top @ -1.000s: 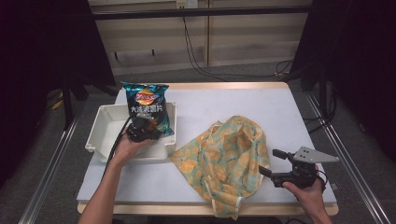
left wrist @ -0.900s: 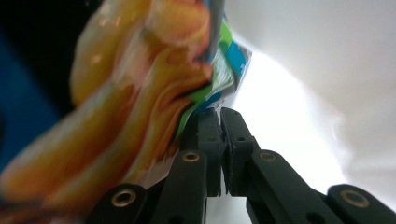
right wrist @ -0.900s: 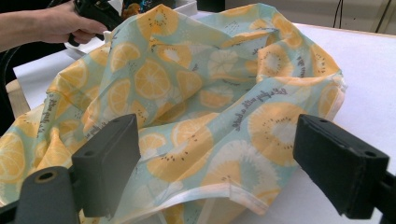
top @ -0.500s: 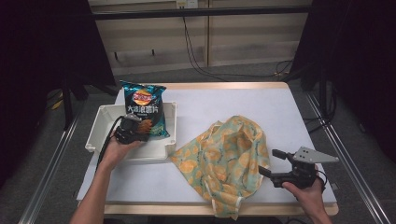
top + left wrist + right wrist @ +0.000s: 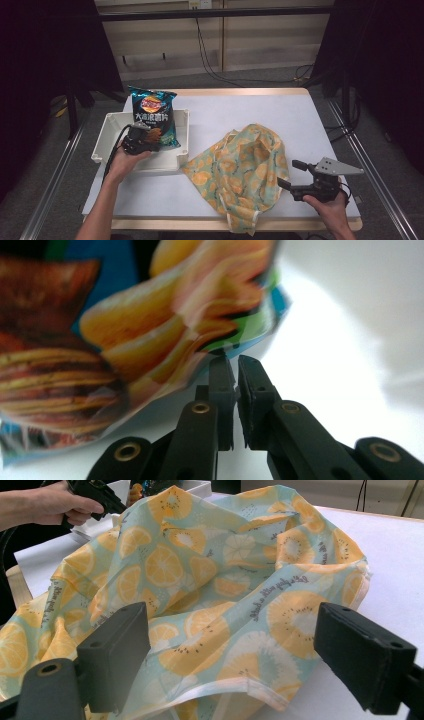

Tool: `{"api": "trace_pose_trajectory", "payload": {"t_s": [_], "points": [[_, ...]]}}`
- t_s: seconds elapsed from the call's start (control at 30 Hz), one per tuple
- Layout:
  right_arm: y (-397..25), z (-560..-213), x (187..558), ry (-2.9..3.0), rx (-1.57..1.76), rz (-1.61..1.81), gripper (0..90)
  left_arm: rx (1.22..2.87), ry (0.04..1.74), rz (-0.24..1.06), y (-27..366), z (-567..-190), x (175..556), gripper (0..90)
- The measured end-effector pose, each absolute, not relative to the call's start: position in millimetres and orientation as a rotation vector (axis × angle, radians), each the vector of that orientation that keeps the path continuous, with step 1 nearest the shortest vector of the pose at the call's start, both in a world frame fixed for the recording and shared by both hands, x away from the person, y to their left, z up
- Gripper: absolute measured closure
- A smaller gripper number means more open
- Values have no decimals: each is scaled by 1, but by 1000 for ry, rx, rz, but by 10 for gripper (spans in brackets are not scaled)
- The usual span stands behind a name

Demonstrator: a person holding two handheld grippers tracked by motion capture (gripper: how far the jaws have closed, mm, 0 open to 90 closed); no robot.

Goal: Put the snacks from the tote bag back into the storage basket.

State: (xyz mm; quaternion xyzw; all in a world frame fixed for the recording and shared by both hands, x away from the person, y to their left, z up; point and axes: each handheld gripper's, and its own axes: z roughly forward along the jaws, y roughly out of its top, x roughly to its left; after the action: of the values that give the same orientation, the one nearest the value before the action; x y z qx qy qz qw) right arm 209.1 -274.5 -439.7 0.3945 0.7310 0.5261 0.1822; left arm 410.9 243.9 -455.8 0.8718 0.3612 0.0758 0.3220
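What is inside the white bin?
A chip bag stands in the bin, its top above the rim. The left gripper grips its lower edge. The bag hides the floor behind it.

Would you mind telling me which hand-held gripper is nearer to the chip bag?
The left hand-held gripper is at the chip bag, at its lower edge in the white bin; the right hand-held gripper is far off, beside the fruit-print cloth.

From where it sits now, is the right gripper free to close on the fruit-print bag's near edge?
Probably yes. The right gripper is open, its jaws either side of the fruit-print bag's white-hemmed edge, with nothing between them.
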Motion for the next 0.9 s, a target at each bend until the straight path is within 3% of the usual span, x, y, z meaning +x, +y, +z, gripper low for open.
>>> {"api": "trace_pose_trajectory", "payload": {"t_s": [0.4, 0.53, 0.77, 0.9], "points": [[-273, -440, 209, 2066, 1116, 1483, 144, 2201, 908, 187, 247, -453, 386, 802], [-273, -440, 209, 2060, 1116, 1486, 144, 2148, 885, 211, 246, -448, 373, 741], [-274, -438, 206, 2051, 1114, 1479, 144, 2031, 854, 265, 246, -440, 346, 553], [-275, -438, 206, 2049, 1116, 1478, 144, 1964, 852, 294, 246, -436, 331, 371]]}}
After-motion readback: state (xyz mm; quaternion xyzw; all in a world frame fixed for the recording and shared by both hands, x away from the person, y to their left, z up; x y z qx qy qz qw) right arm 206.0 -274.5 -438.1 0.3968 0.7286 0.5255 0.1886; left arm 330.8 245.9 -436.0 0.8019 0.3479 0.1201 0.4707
